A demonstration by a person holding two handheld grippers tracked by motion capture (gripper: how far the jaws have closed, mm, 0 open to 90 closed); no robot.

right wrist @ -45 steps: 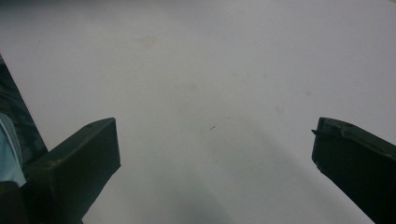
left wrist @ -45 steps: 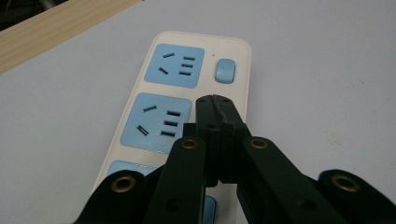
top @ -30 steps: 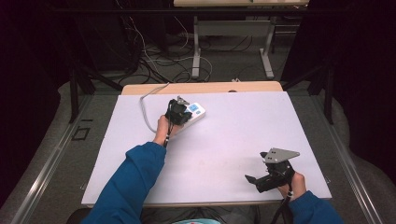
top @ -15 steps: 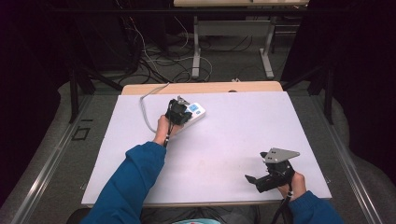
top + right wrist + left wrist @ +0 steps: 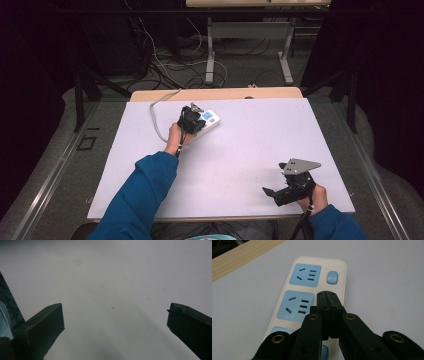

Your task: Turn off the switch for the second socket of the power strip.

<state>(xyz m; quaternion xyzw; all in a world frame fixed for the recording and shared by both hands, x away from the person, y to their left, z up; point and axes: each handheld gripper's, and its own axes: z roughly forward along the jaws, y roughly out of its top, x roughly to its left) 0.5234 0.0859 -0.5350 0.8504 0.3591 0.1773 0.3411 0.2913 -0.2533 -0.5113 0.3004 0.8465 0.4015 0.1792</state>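
Pressing closed, empty left tool [image 5: 327, 293] onto white power strip with blue sockets [image 5: 305, 300]; aim squarely at blue switch [image 5: 332, 277]. Right tool [image 5: 115, 315] wide open, empty.

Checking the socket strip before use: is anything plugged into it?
No, the power strip's blue sockets show bare slots, with the shut left claw above them.

Dim, dark surroundings beyond the evenly lit table [image 5: 240, 150]; soft, slightly blurred close-up views.

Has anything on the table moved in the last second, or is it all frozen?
Nothing visibly changed. The left gripper stays over the power strip with its jaws shut, the right gripper stays open near the table's front edge, and the strip lies where it did.
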